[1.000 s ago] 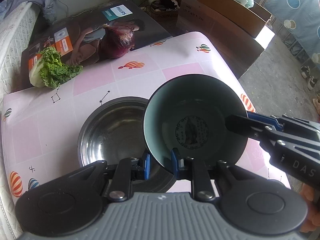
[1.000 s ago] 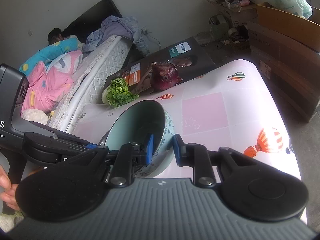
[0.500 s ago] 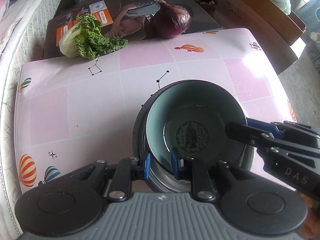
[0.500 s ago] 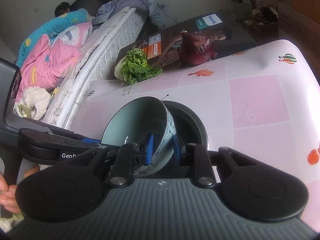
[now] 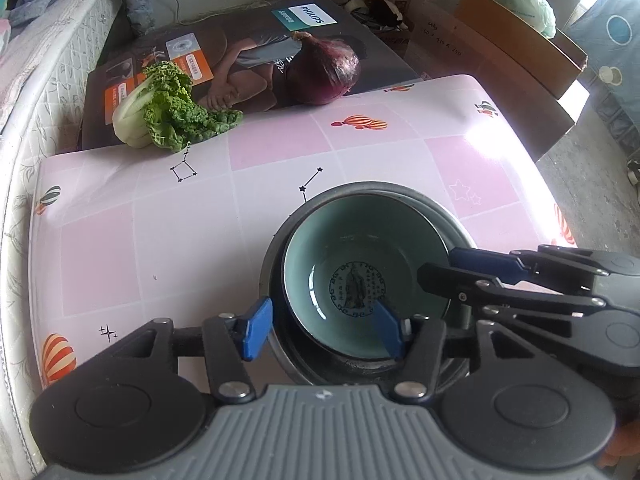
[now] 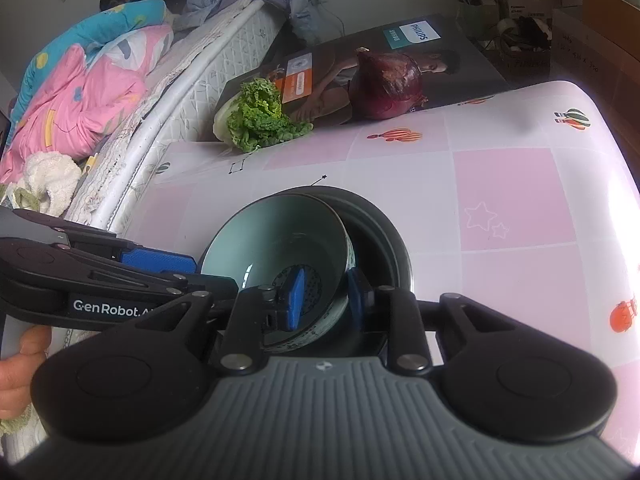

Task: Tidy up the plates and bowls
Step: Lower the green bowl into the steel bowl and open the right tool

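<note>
A teal ceramic bowl (image 5: 320, 260) with a dark emblem in its bottom sits inside a larger steel bowl (image 5: 400, 193) on the pink checked table (image 5: 160, 240). My left gripper (image 5: 322, 332) hangs over the near rims, its jaws opening wide. One blue pad (image 5: 256, 332) is outside the steel bowl, the other inside the teal one, neither pressing. My right gripper (image 6: 326, 298) straddles the teal bowl's (image 6: 280, 228) wall with jaws opening, the inner pad (image 6: 296, 300) clear of the wall. It reaches in from the right (image 5: 440, 268) in the left wrist view.
A leafy green cabbage (image 5: 168, 116) and a red onion (image 5: 324, 72) lie at the table's far edge by a dark printed box (image 5: 240, 48). A mattress (image 5: 48, 72) runs along the left. Cardboard boxes (image 5: 500, 40) stand beyond the right edge. A hand (image 6: 16, 360) holds the left gripper.
Both grippers carried the teal bowl over the steel bowl and lowered it in. The left jaws then spread wide off the rim; the right jaws widened a little.
</note>
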